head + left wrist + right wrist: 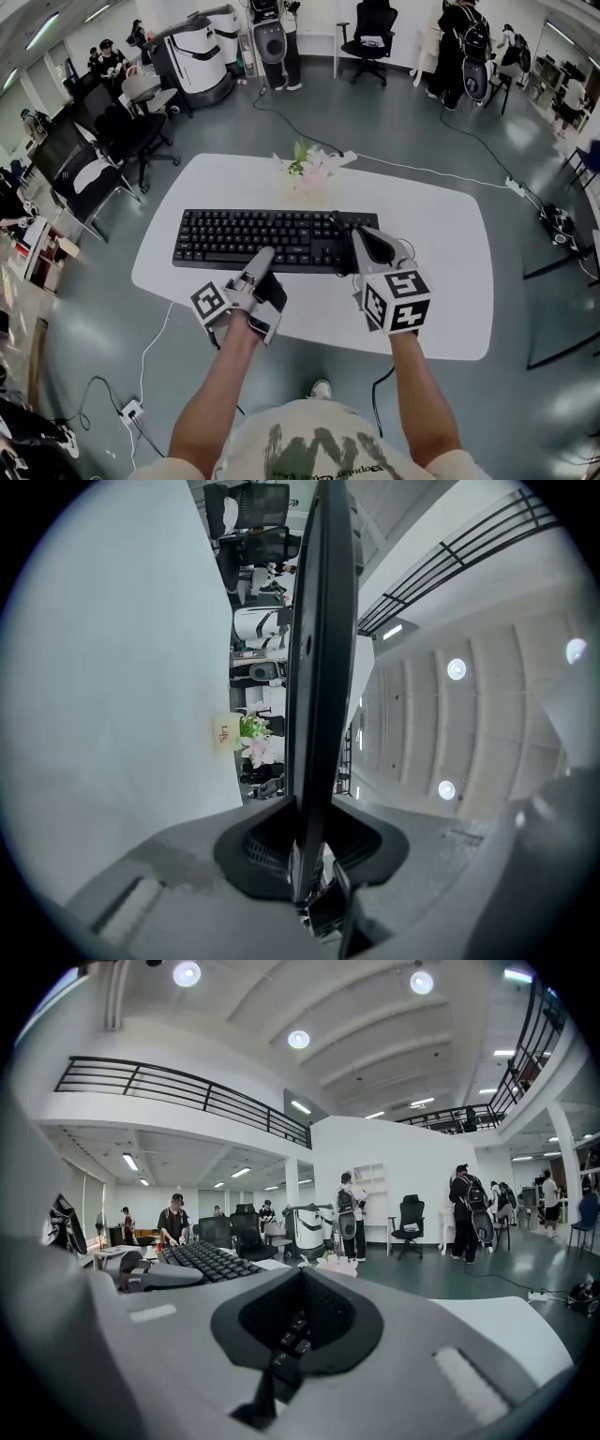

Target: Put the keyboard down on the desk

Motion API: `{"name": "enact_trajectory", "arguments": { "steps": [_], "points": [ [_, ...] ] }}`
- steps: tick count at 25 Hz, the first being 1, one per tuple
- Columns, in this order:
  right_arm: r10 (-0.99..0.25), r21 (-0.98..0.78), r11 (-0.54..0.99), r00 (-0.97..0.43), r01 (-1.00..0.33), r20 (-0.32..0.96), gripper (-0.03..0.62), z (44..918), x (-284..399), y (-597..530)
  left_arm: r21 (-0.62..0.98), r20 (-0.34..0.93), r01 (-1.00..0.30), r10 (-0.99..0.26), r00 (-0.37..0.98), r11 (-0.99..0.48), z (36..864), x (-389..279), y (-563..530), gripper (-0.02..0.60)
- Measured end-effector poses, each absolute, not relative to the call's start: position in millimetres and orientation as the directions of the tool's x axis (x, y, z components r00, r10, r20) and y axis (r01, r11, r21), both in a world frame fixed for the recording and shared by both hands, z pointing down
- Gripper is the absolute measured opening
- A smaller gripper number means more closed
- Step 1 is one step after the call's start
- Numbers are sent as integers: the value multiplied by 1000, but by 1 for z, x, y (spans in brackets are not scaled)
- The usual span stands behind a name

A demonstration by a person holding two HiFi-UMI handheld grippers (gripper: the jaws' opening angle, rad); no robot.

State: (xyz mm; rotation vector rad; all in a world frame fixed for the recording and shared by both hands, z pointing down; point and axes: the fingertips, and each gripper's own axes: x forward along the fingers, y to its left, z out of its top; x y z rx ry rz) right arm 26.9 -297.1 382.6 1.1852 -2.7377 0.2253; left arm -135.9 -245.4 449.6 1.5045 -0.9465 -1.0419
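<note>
Keyboard [272,239] (black, over the desk [441,244]) is clamped by the left gripper [265,255]; right gripper [360,236] seemingly pinches its right end.

Pink-and-white flowers [314,167] straight ahead of me, with a small label [225,731] beside them. White machine [202,52] far left. Black office chairs: one near it [131,131], another by the back wall [373,37]. Person with a backpack [464,47] standing far right. Power strip [131,410] and cables on the grey floor [525,403], down to my left. My shoe [321,388] below. Railed balcony [178,1091] and round ceiling lights [298,1039] overhead.
</note>
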Motion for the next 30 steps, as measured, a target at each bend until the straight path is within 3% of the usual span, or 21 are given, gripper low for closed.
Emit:
{"name": "enact_trajectory", "arguments": {
  "steps": [10,30],
  "points": [
    [-718,-83,666,-667,-742,199,0,382,24,-310,989,-129,-27,-940,317,-145,458,-141,-259,92],
    [-814,-26,534,-523,-845,252,0,386,-12,-331,993,-118,43,-881,457,-111,492,-165,-315,92]
  ]
}}
